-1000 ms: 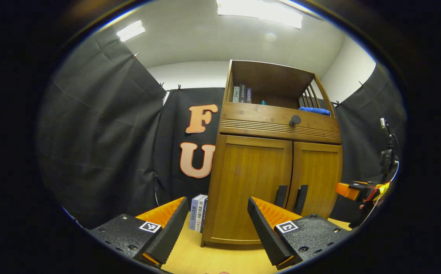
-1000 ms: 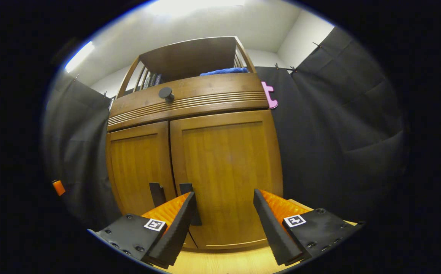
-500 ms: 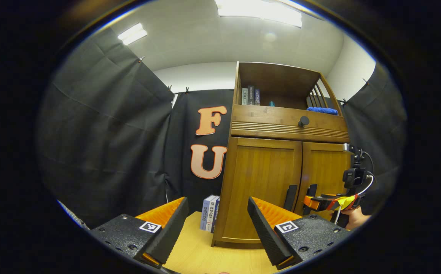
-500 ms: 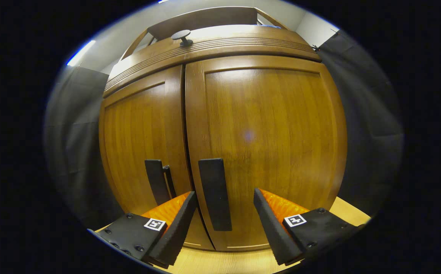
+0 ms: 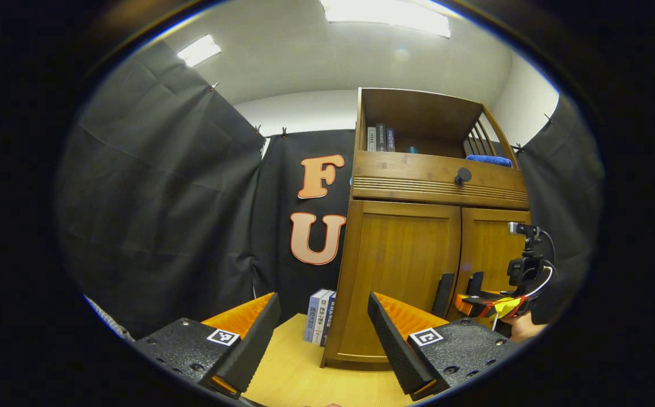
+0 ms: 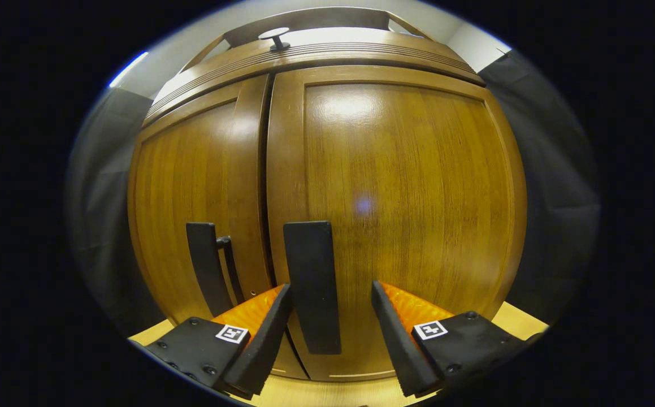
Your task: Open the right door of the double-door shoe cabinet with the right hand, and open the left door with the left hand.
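Right gripper [image 6: 327, 333], fingers spread wide, up close against the shoe cabinet [image 6: 327, 186], black right door handle [image 6: 311, 282] standing between the two fingers, nearer the left one, not pinched. Just beside it, across the seam, left door handle [image 6: 207, 268]. Both doors flat and shut: right door [image 6: 406, 198], left door [image 6: 191, 186]. Above them a ribbed drawer front with a round knob [image 6: 273, 38].

Left gripper [image 5: 324, 339], fingers likewise spread and gripping nothing, well apart from the cabinet [image 5: 417, 271] over a pale wooden floor [image 5: 299, 379]. Past its fingertips, a few books [image 5: 320, 315] upright against the cabinet's left side. Farther right, same view, right gripper [image 5: 477, 302] at the door handles, a hand [image 5: 522, 327] behind it at the edge. Higher up, drawer knob [image 5: 463, 175], then an open shelf with more books [image 5: 381, 138] and a blue cloth [image 5: 488, 160]. Behind all, black curtain [image 5: 163, 198] and a lit ceiling [image 5: 327, 51].
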Motion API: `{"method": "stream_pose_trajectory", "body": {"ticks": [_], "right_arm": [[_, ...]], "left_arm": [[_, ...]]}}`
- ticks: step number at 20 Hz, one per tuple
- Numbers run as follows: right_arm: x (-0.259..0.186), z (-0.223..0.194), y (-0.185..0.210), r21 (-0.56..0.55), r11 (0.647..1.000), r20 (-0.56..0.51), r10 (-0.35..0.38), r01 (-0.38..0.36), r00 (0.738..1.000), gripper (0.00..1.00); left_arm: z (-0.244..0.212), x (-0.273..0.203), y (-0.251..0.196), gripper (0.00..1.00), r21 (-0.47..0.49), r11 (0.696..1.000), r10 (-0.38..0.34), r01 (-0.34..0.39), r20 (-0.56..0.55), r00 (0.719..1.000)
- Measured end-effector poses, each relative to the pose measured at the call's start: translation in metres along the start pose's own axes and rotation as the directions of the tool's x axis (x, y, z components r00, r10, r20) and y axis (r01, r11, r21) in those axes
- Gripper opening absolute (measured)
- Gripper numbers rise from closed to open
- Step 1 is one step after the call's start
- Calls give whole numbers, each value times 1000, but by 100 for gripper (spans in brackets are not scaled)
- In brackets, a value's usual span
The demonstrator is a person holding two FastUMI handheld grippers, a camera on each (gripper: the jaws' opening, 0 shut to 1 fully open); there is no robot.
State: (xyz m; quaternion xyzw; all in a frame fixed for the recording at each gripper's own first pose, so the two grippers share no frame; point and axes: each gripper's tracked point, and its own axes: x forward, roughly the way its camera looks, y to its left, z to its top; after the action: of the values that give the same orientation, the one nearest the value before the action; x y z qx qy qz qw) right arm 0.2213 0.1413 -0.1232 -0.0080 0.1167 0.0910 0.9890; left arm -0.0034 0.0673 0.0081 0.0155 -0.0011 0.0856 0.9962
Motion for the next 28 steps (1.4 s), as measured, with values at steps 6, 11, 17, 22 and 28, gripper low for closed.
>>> {"method": "stream_pose_trajectory", "body": {"ticks": [6, 11, 17, 22, 28], "right_arm": [[4, -2, 12, 31, 998, -18, 49, -48, 999, 73], [3, -5, 14, 31, 994, -50, 107, -106, 993, 33], [3, -7, 14, 3, 995, -78, 101, -101, 992, 26], [-5, -5, 14, -10, 994, -90, 109, -110, 990, 26], [-31, 0, 12, 0, 990, -89, 140, -141, 986, 22]], "left_arm": [[3, 5, -9, 94, -23, 999, -28, 28, 8, 1000], [7, -1, -6, 91, -38, 999, -28, 29, 15, 999], [15, -11, -14, 98, -21, 998, -53, 53, 40, 998], [16, -23, -16, 91, -30, 997, -64, 65, 36, 997], [16, -30, -18, 91, -18, 998, -61, 61, 30, 998]]}}
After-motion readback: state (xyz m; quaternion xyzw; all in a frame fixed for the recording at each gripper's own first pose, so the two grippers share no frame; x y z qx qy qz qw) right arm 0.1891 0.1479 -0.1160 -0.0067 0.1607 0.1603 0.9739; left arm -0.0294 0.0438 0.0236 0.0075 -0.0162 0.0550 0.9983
